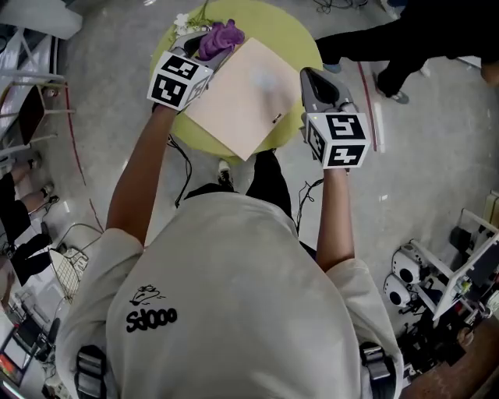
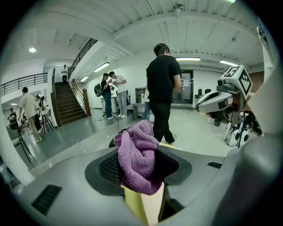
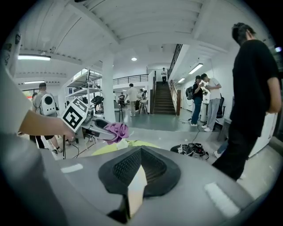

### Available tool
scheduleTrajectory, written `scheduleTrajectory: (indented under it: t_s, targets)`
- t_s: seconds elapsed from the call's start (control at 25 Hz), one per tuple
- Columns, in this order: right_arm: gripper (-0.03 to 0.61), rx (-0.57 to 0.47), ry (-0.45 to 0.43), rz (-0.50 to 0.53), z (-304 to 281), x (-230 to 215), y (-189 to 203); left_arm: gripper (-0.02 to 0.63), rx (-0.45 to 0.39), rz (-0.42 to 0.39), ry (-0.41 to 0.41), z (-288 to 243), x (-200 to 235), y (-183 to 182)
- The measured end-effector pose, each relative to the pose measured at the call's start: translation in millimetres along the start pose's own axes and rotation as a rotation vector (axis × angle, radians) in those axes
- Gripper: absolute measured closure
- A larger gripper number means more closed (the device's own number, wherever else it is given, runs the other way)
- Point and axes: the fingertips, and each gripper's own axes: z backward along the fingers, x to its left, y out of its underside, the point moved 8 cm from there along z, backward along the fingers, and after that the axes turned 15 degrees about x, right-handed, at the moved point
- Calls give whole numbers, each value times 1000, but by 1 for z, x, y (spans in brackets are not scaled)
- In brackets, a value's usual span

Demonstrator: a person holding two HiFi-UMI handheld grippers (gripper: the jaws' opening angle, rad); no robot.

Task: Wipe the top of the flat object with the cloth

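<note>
A flat beige board (image 1: 242, 97) is held over a round yellow-green table (image 1: 292, 31). My left gripper (image 1: 214, 51) is at the board's far left corner, shut on a bunched purple cloth (image 1: 221, 37). In the left gripper view the cloth (image 2: 137, 154) fills the jaws of the left gripper (image 2: 139, 165), with the board's edge (image 2: 150, 205) just under it. My right gripper (image 1: 308, 76) is shut on the board's right edge. The right gripper view shows the board (image 3: 136, 192) as a thin wedge between the jaws of the right gripper (image 3: 139, 170), with the cloth (image 3: 116, 130) beyond.
A person in black (image 1: 390, 39) walks just past the table's far side. Small white flowers (image 1: 183, 22) sit at the table's far left rim. Robot equipment (image 1: 437, 288) stands on the floor at right, and a cable bundle (image 3: 190, 150) lies beyond the table.
</note>
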Motion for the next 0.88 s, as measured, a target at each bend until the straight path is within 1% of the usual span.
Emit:
scheduleTrajectory:
  t_s: [0.16,0.28,0.44,0.52,0.6,0.76,0.84,0.88]
  targets:
    - [569,25,-16,-22,-15,-15,9,420,73,-39,3,-40,3,-7]
    - [569,45,-17,-61,-21,-27,19,420,127,-59,12,-73,4,-9]
    - [569,81,-19,-93,-31,-46,34,420,245,-66,35,-121,5,-2]
    - [569,95,-17,-106,-34,-55,42,420,285,-69,40,-141,7,3]
    - [569,104,-1,-123,-31,-63,50,420,311,-84,35,-157,6,6]
    - [569,118,40,-141,-23,-72,62,420,339,-147,7,-182,0,7]
    - [569,120,53,-147,-17,-73,67,419,339,-173,-22,-185,-6,8]
    - [569,120,62,-153,-14,-73,69,419,339,-201,-44,-185,-11,8]
